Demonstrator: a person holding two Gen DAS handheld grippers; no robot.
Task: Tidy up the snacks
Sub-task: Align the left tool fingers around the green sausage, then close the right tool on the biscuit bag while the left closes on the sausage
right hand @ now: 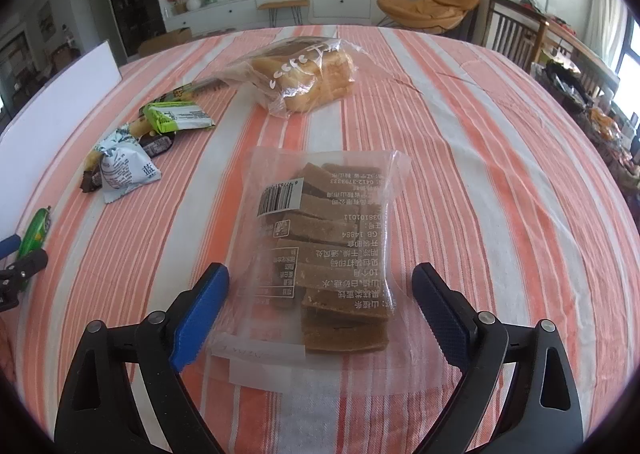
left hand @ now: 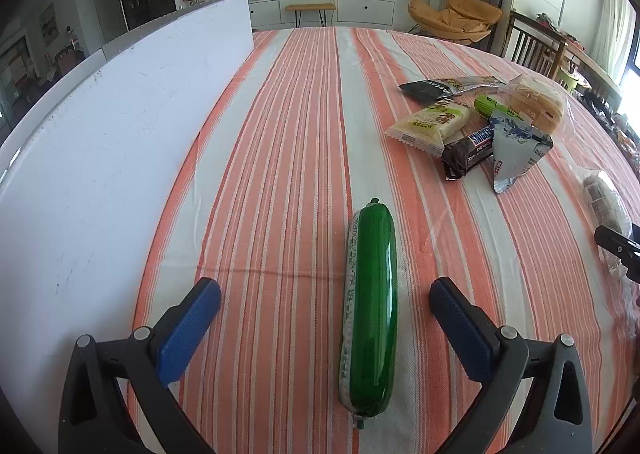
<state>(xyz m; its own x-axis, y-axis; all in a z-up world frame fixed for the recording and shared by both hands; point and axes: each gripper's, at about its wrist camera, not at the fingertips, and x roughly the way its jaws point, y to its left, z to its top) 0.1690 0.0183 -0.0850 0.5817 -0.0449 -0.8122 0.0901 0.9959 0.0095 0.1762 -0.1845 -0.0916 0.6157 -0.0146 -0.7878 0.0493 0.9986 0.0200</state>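
In the left wrist view, my left tongs (left hand: 325,316) are standing wide open over the striped tablecloth (left hand: 280,157), and the green sausage (left hand: 370,308) is lying flat on the cloth between the two blue pads, touching neither of them. A white board (left hand: 116,141) is standing along the left side of the table. Further away on the right, a small heap of snacks is lying together: a chocolate bar (left hand: 470,151), a pale yellow packet (left hand: 430,121), a silver-blue pouch (left hand: 516,151) and a bag of bread (left hand: 534,103). In the right wrist view, my right tongs (right hand: 320,308) are also standing open, and the clear bag of brown slices (right hand: 324,242) is lying on the cloth between the pads; the pads are not pressing it. The bag of bread (right hand: 306,75) is lying beyond it, well apart, and the other packets are staying to the left.
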